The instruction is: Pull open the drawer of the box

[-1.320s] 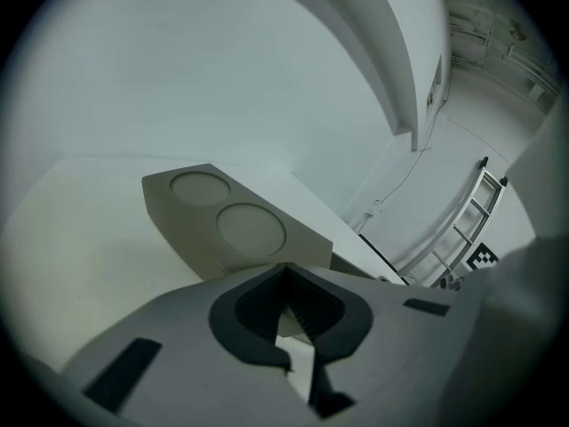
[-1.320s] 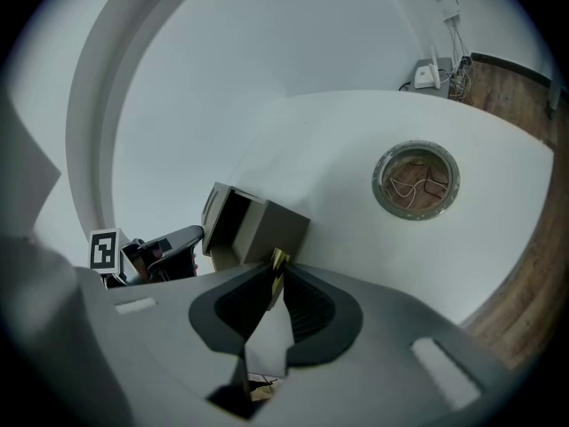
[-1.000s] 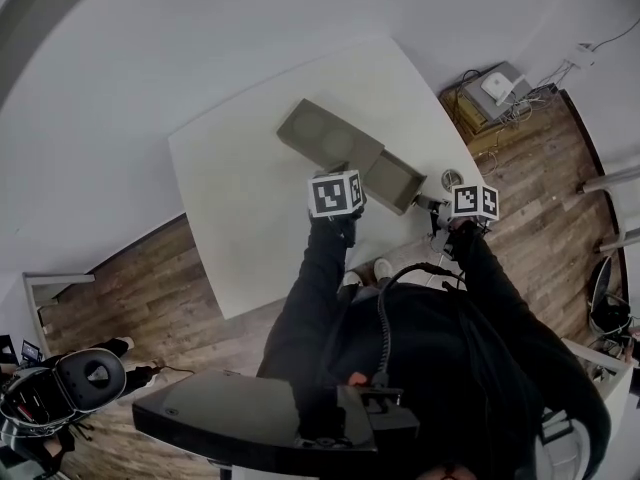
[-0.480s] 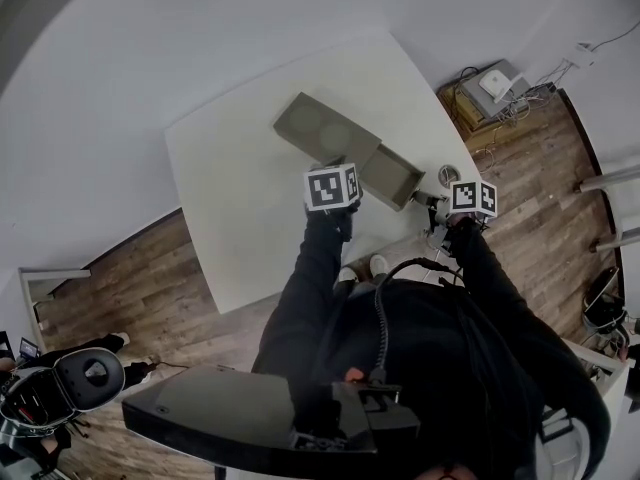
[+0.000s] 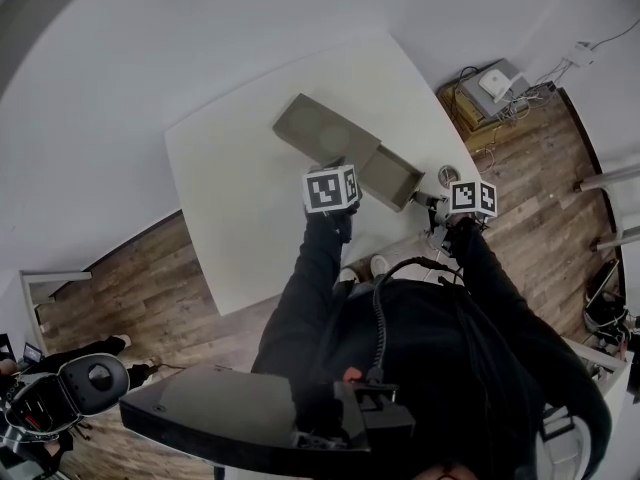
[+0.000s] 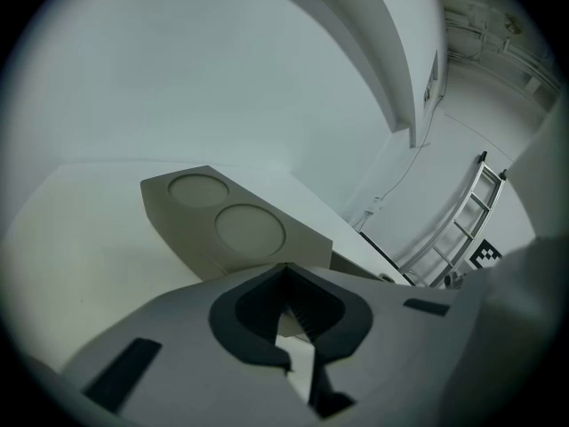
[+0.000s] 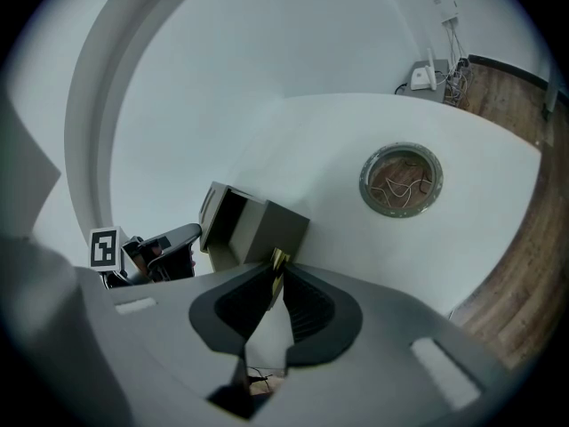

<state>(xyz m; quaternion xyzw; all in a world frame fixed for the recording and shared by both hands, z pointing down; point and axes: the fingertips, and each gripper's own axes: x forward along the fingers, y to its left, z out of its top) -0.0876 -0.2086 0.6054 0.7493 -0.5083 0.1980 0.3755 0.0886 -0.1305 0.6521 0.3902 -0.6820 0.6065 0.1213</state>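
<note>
I judge the pull nearly done: the drawer [image 5: 393, 176] stands well out of the box [image 5: 322, 133], my right gripper [image 7: 276, 269] clamped on its knob [image 7: 278, 257], and my left gripper [image 6: 286, 274] closed on nothing just beside the box.

- A white table [image 5: 250, 198] fills the middle of the head view.
- Wood-plank floor [image 5: 130, 278] shows at lower left and down the right edge.
- A plain white wall [image 5: 150, 38] curves across the upper left.
- At upper right, a low wooden stand [image 5: 478, 108] carries a white device [image 5: 500, 85] and tangled cables.
- The right gripper view shows a round cable opening [image 7: 401, 179] in the tabletop, right of centre.
- The left gripper view shows a metal ladder [image 6: 458, 225] at right.
</note>
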